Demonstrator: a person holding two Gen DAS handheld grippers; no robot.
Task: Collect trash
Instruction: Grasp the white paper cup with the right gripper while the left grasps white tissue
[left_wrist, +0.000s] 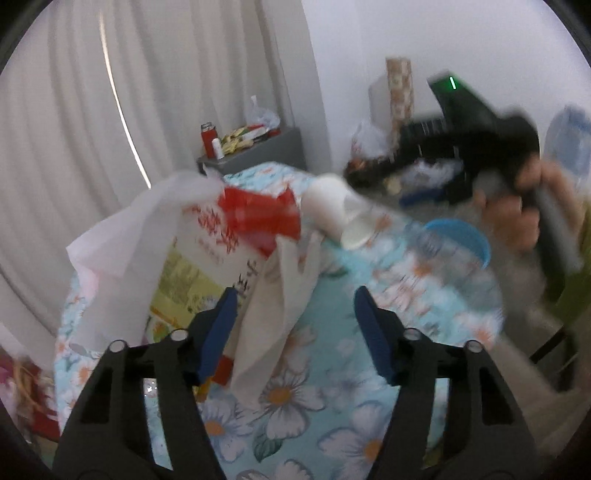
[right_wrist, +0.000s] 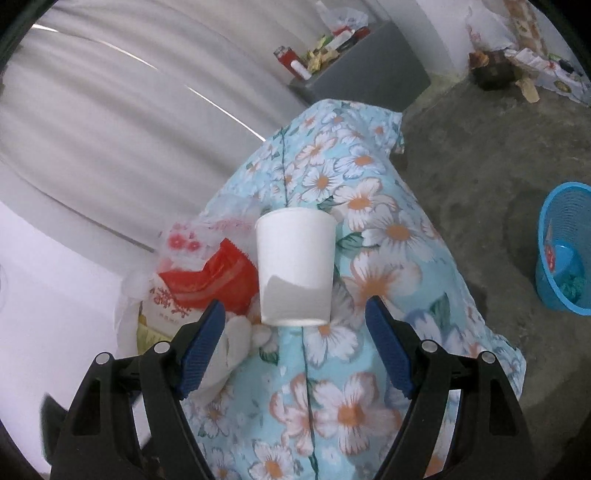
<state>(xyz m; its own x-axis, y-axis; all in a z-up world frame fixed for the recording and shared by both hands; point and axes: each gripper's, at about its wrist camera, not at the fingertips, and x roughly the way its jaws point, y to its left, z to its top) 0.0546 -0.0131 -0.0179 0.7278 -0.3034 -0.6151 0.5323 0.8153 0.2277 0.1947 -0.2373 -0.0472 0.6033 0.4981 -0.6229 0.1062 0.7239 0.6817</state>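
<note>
**A:** Where is the trash relative to the two tools?

**B:** On the table with the flowered blue cloth (right_wrist: 354, 406). From the right wrist view, a white paper cup (right_wrist: 295, 269) stands upside down just ahead of the right gripper (right_wrist: 295, 317), centred on the gap between its blue pads. The jaws stand wide apart, nothing pressed between them; the cup's lower edge sits about level with the tips, and I cannot tell whether it is already inside the gap.

**A:** And the left one?

**B:** The left gripper (left_wrist: 293, 299) is also parted, gripping nothing. A crumpled white tissue (left_wrist: 273, 314) lies just inside its left pad, draped across the near part of the gap; whether the pad touches it I cannot tell. Beyond that sits a heap: a white plastic bag (left_wrist: 147, 236) with red print, a red wrapper (left_wrist: 258, 218), and yellow packaging (left_wrist: 181, 288) beneath.

**A:** Is the cup visible from the left side too?

**B:** Yes, blurred, past the red wrapper (left_wrist: 340, 206). Further right, a hand (left_wrist: 524, 210) holds the other tool's handle.

**A:** Anywhere to put things?

**B:** A blue mesh basket (right_wrist: 565, 247) stands on the concrete floor, well apart from the table, at the right.
</note>
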